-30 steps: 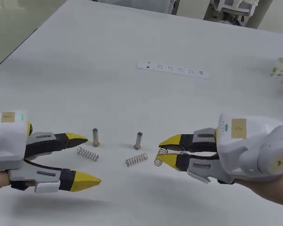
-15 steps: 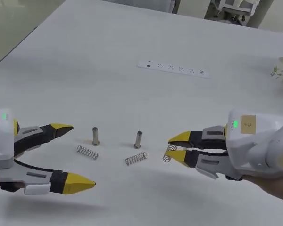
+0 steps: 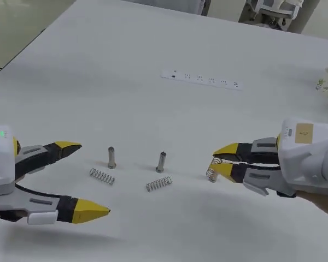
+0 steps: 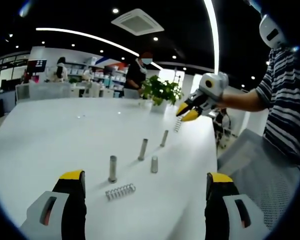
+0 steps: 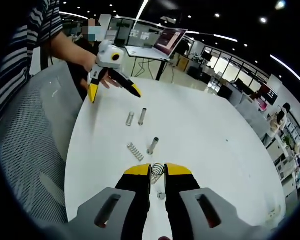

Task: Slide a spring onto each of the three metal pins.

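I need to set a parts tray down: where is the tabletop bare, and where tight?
Bare: the table beyond the power strip, and the band between that strip and the pins. Crowded: the near stretch between the open left tool and the right tool, which grips a spring; pins and loose springs lie there.

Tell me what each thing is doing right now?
Left gripper, open, empty.
Right gripper, shut.
Held spring, pinched between the right gripper's jaws.
Left spring, lying flat.
Middle spring, lying flat.
Left pin, standing, bare.
Middle pin, standing, bare.
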A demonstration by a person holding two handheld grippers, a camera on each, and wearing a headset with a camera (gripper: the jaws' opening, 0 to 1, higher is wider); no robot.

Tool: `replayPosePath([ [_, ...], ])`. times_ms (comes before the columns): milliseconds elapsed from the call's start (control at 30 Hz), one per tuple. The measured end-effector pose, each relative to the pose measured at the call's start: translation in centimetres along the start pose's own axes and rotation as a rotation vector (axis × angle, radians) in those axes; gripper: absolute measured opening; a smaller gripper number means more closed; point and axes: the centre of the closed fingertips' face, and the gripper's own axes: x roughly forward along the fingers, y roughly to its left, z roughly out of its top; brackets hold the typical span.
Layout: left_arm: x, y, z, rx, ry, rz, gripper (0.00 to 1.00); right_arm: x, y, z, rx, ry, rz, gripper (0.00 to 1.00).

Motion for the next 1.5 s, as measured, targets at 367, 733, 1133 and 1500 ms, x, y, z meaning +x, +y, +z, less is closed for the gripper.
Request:
replayPosePath([
  [367, -0.3, 0.4, 0.1, -0.001, -0.001, 0.016, 0.98, -0.5, -2.4, -0.7, 0.017, 0.018, -0.046, 0.07],
  [733, -0.4, 0.4, 0.2, 0.008, -0.002, 0.028, 0.98, -0.3, -3.2, -1.8, 0.066, 0.035, -0.059, 0.07],
  [1133, -0.8, 0.5, 0.2, 0.004, -0.003, 0.040, 0.98, 0.0, -3.5, -2.5, 0.096, 0.035, -0.062, 0.07],
  [1500, -0.9, 0.5, -0.1, 0.000, 0.000, 0.045, 0.98, 0.7, -3.4, -3.2, 0.101, 0.045, -0.058, 0.07],
])
